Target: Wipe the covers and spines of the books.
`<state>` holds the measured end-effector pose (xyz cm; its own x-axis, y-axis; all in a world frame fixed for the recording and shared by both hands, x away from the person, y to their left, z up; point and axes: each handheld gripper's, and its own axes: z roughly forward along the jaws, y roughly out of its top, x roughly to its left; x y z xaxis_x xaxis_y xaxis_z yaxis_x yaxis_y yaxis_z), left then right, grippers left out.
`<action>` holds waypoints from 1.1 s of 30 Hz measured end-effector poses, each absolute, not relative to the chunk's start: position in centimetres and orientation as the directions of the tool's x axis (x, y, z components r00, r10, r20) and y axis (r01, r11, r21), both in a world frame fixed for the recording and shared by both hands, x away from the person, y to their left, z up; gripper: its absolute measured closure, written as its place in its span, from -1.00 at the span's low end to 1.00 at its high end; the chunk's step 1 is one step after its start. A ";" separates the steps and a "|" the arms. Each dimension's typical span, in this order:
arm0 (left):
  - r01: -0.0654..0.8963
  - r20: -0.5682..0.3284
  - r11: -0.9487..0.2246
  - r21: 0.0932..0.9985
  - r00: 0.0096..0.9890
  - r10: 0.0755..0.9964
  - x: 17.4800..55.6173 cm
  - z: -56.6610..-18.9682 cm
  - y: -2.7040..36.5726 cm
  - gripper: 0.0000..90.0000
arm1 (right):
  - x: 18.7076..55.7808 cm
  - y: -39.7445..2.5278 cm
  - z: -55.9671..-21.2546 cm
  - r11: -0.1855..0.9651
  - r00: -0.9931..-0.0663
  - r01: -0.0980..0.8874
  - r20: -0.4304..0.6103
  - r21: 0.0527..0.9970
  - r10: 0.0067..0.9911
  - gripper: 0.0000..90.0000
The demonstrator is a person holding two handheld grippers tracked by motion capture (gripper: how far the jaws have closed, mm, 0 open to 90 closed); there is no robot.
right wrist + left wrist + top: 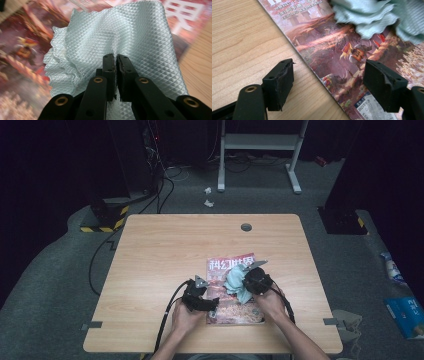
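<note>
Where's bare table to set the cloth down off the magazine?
Bare wood runs along the table left of the magazine, across the far strip up to the grommet, and on the right side past the right gripper. It is crowded at the near middle: both grippers, the hands and the cloth sit over the magazine; the left gripper straddles its left edge.

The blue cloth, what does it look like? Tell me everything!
The cloth is pale blue-green with a small diamond weave and a wavy, frilly edge. It looks soft and thin. It is crumpled, not flat, and sits on the magazine near the table's front. The right gripper has its fingers shut on a fold of it. The left gripper is open beside it, apart from it.
</note>
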<state>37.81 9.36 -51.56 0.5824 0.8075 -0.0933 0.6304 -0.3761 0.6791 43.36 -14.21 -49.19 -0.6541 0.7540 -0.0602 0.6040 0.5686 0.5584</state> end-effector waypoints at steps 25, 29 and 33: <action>0.629 -0.086 -0.380 0.678 0.582 0.809 38.6 -51.4 8.9 -0.39 | 39.9 -16.9 -49.2 0.601 -0.666 0.575 -0.108 0.555 0.738 0.88; 0.626 -0.079 -0.378 0.682 0.577 0.813 38.9 -51.5 8.7 -0.38 | 41.0 -17.9 -49.2 0.558 -0.613 0.607 -0.113 0.566 0.782 0.85; 0.620 -0.048 -0.408 0.670 0.585 0.809 39.6 -51.2 8.3 -0.38 | 42.6 -18.1 -49.2 0.511 -0.570 0.636 -0.095 0.578 0.816 0.65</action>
<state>39.61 8.27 -51.19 0.5854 0.8093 -0.0484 0.6198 -0.4082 0.6702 42.55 -18.06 -49.16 -0.5695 0.8164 -0.0953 0.6361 0.5112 0.5779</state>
